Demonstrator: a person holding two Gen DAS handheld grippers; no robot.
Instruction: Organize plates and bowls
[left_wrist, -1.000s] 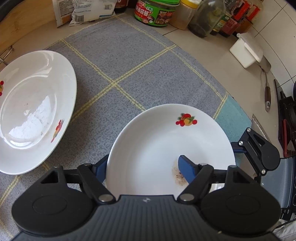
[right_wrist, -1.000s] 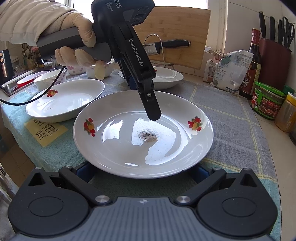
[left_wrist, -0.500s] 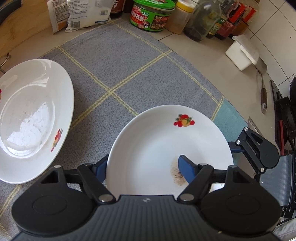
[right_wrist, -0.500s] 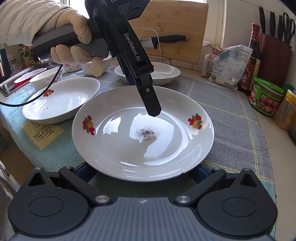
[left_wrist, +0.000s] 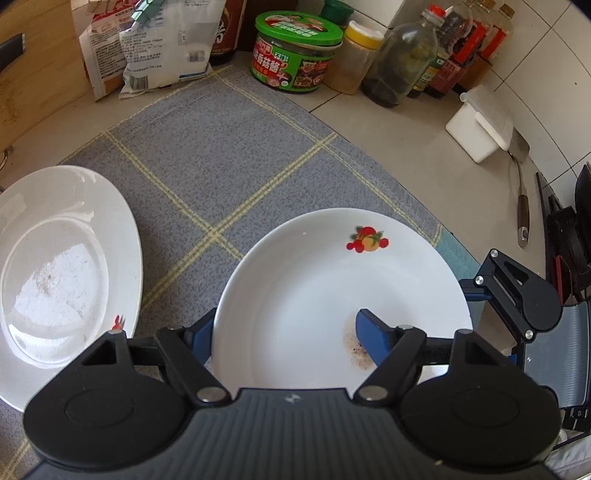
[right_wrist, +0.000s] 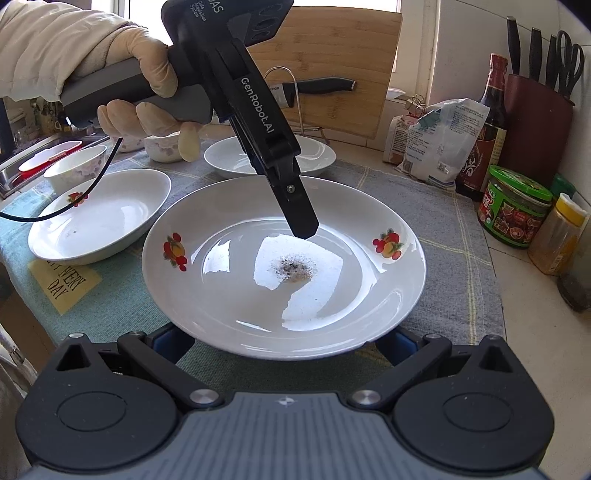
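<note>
White fruit-printed ceramic plate, now raised higher above the grey checked mat.
Left gripper clamps its rim; right gripper grasps its near edge. Lettering: "GenRobot.AI".

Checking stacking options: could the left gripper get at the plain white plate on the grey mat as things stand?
Probably not yet. The left gripper is clamped on the fruit-print plate's rim, so it is occupied. The plain white plate lies uncovered beside it, with bare grey mat between.
</note>
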